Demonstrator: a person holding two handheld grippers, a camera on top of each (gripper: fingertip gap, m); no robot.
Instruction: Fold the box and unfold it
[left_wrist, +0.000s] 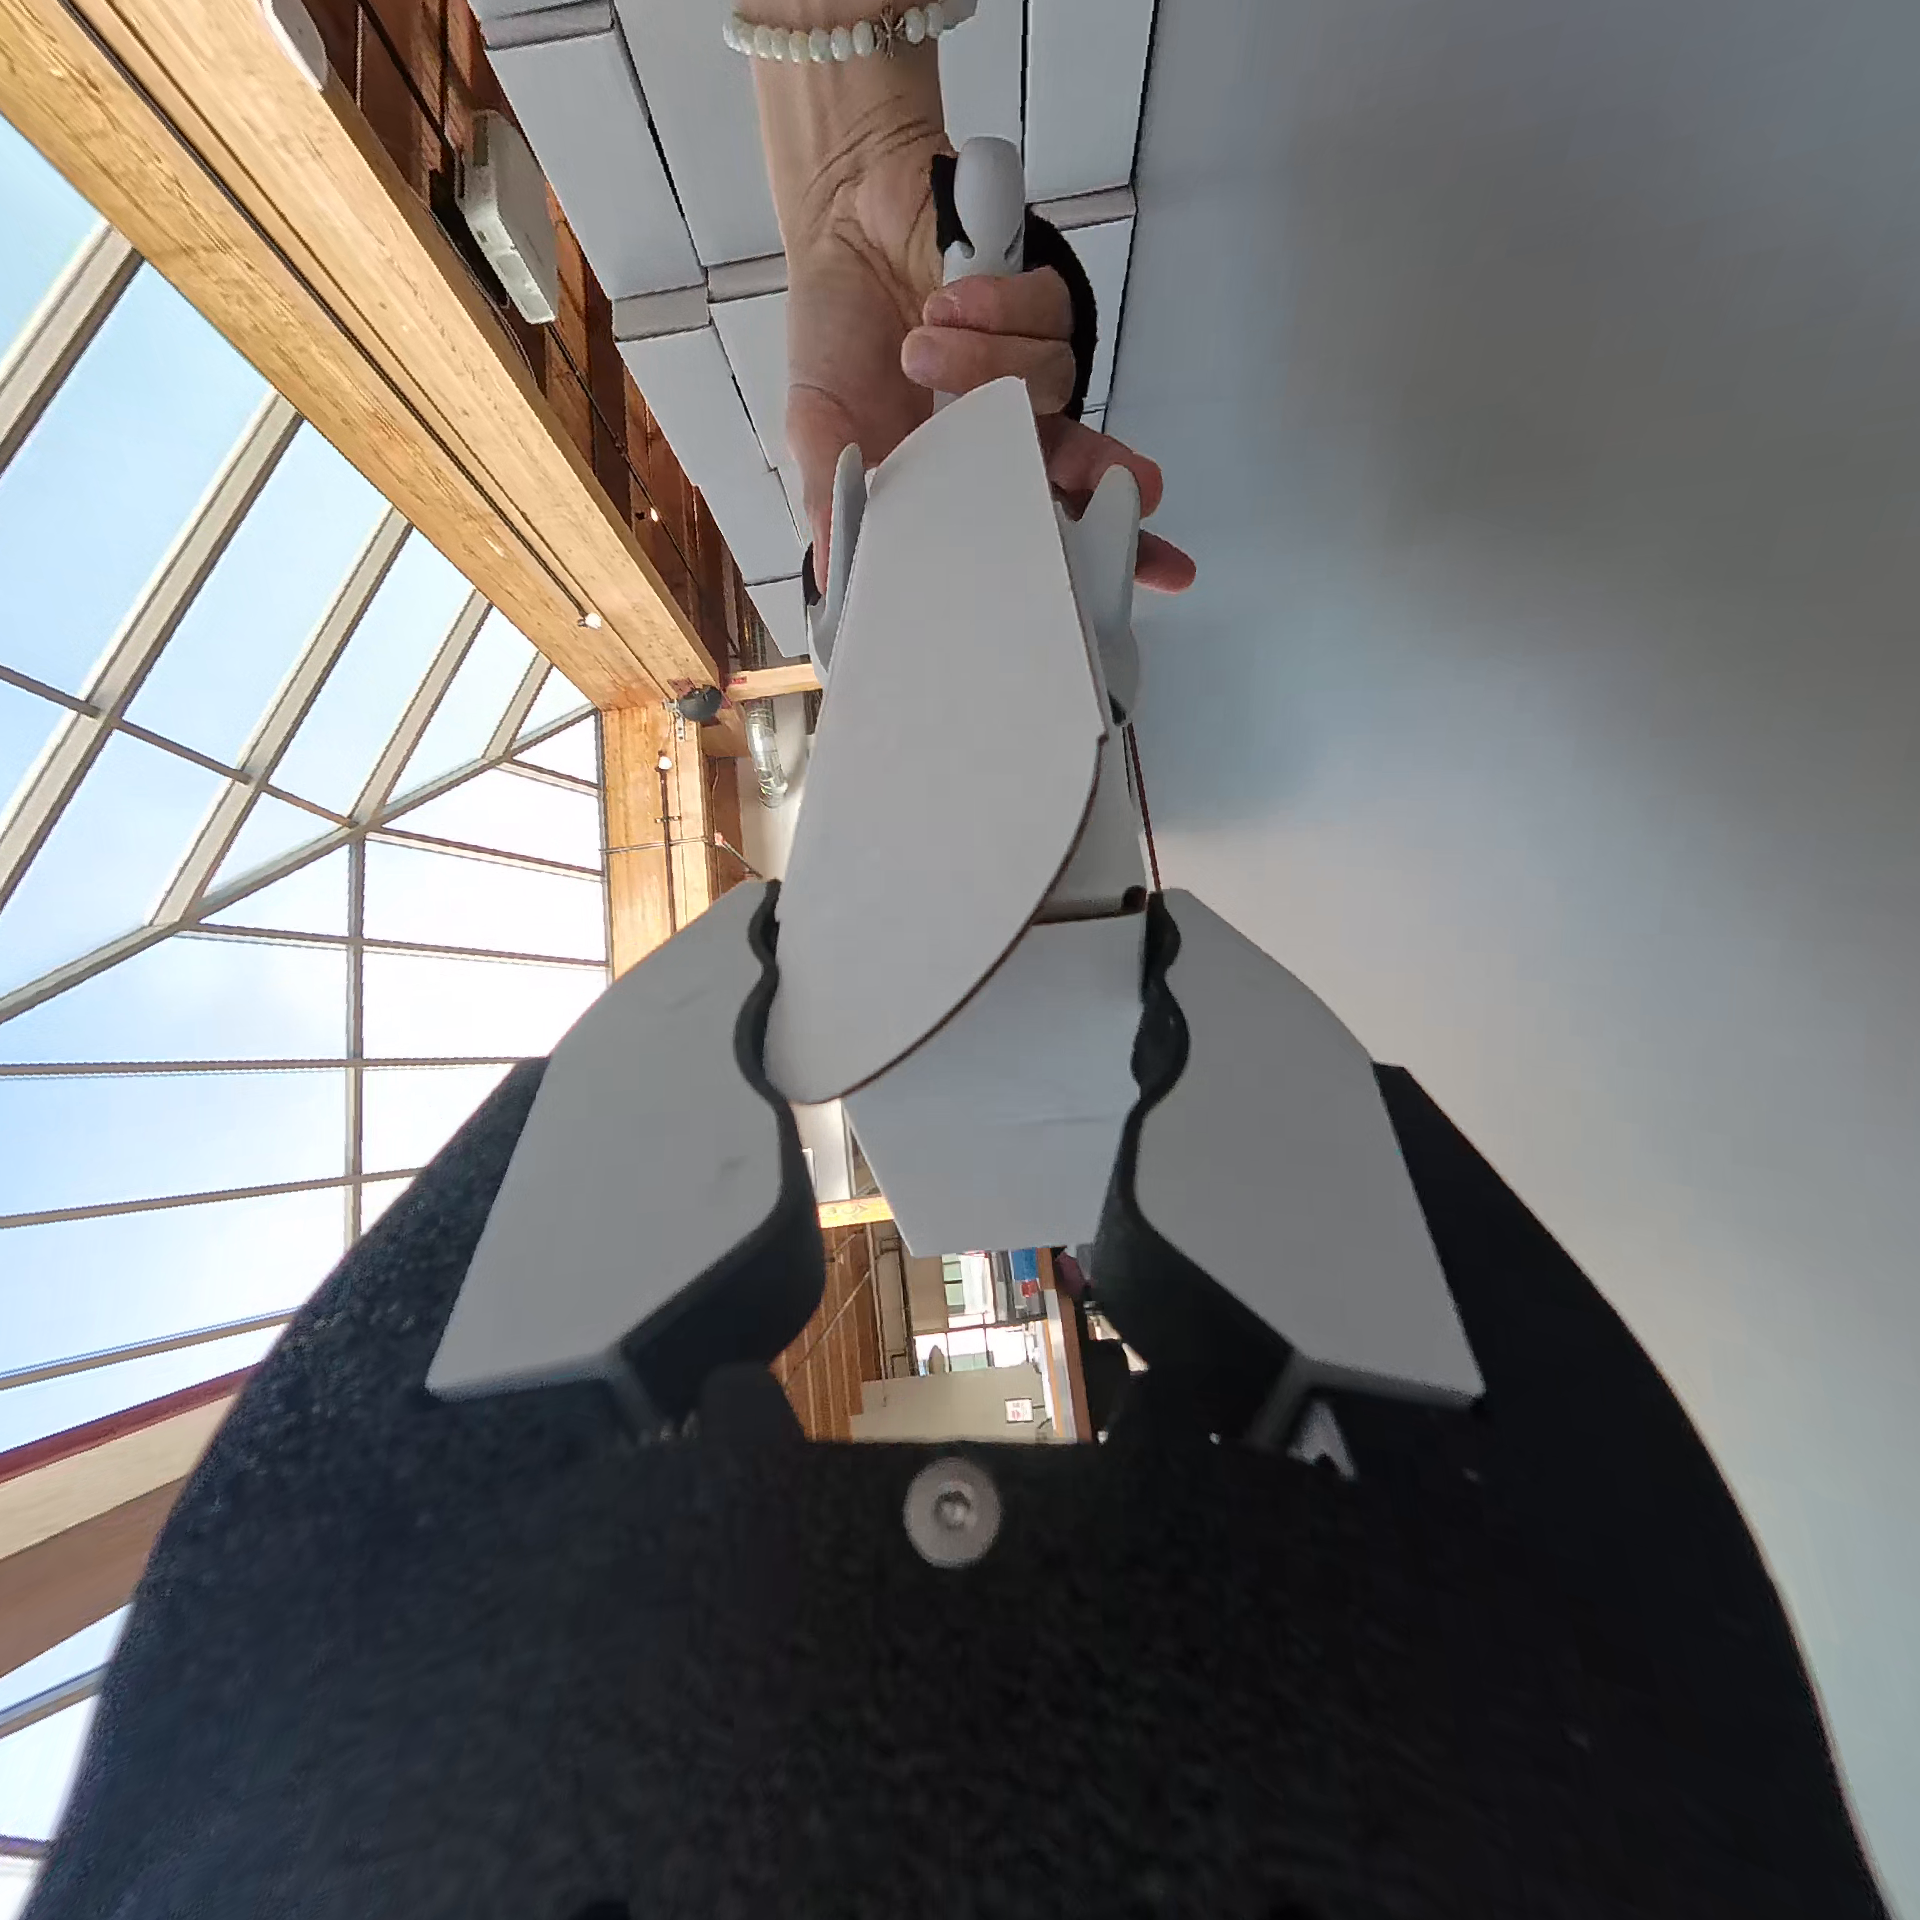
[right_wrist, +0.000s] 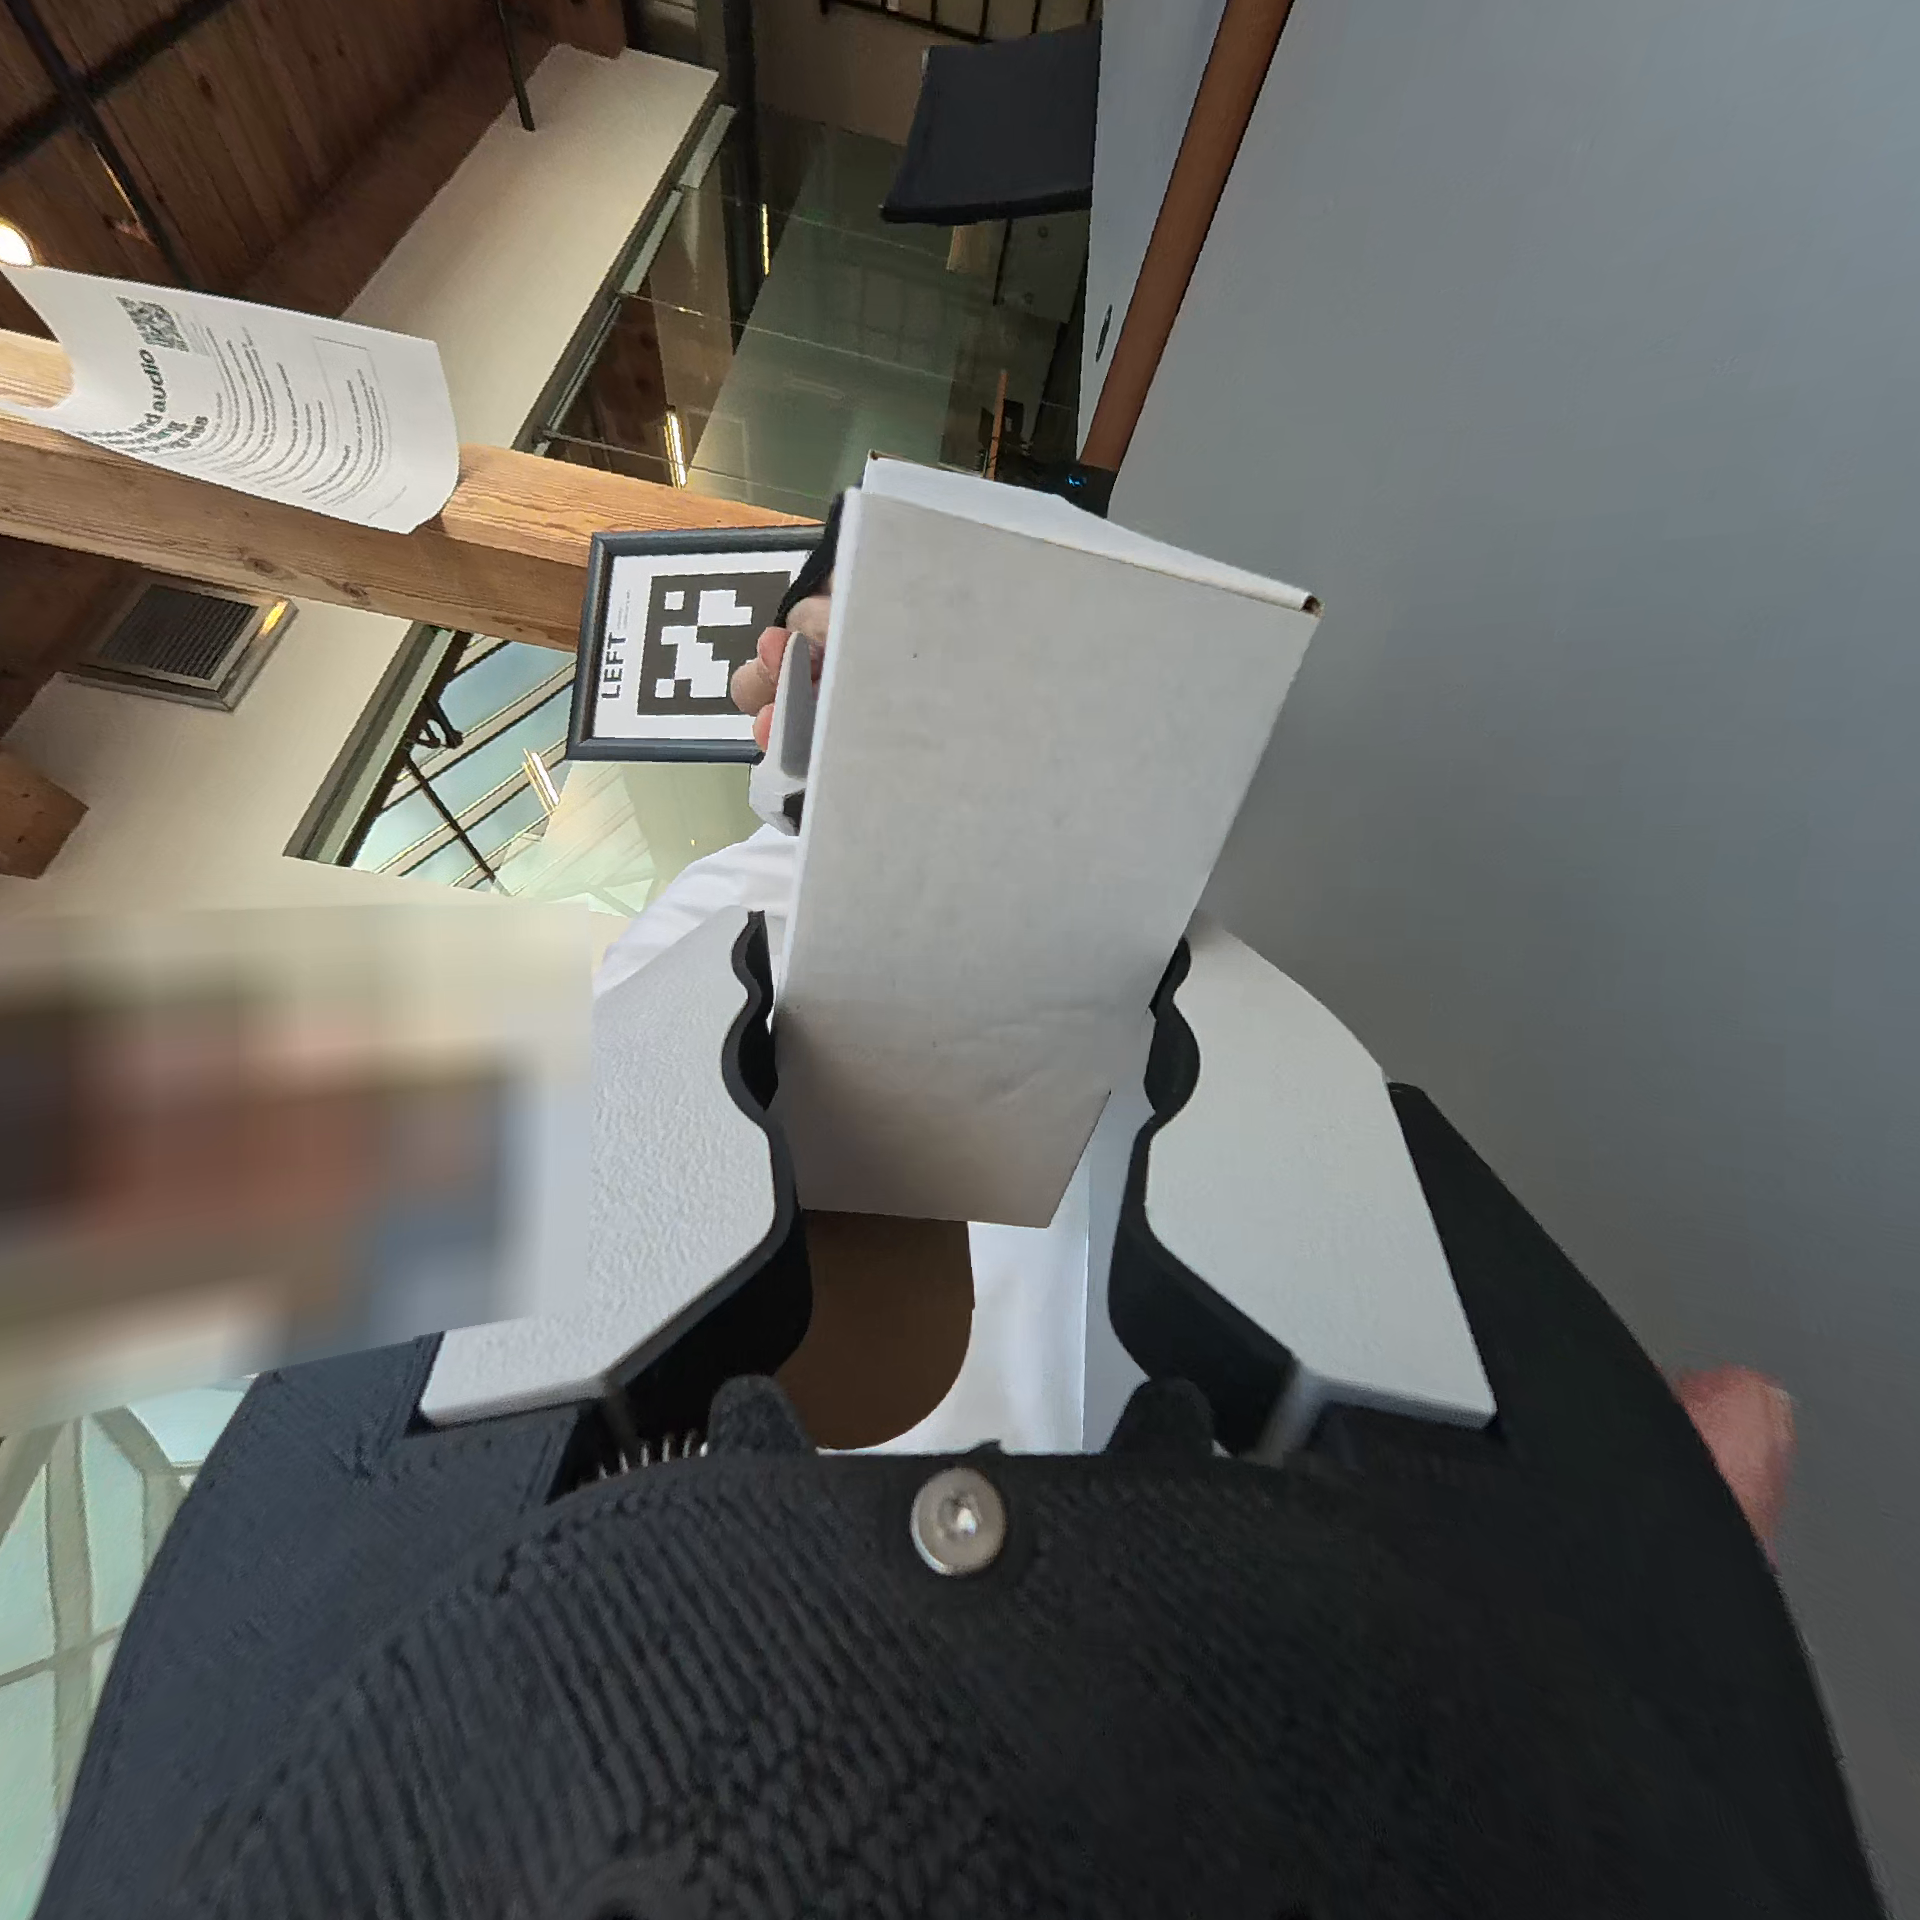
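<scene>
White box (right_wrist: 997, 883) clamped btwn both grippers, L (left_wrist: 961, 997) & R (right_wrist: 961, 1029).

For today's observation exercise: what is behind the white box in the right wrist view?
Behind the white box, a framed marker card and fingers show partly; the rest is covered.

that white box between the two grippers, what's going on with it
A person is working a white cardboard box held up in the air between two tools. The left hand-held gripper has one end of the box between its fingers, where a rounded flap stands open. The right hand-held gripper holds the opposite end. The person's hand, with a beaded bracelet, shows beyond the box in the left wrist view. The box looks partly folded, its end not closed.
</scene>
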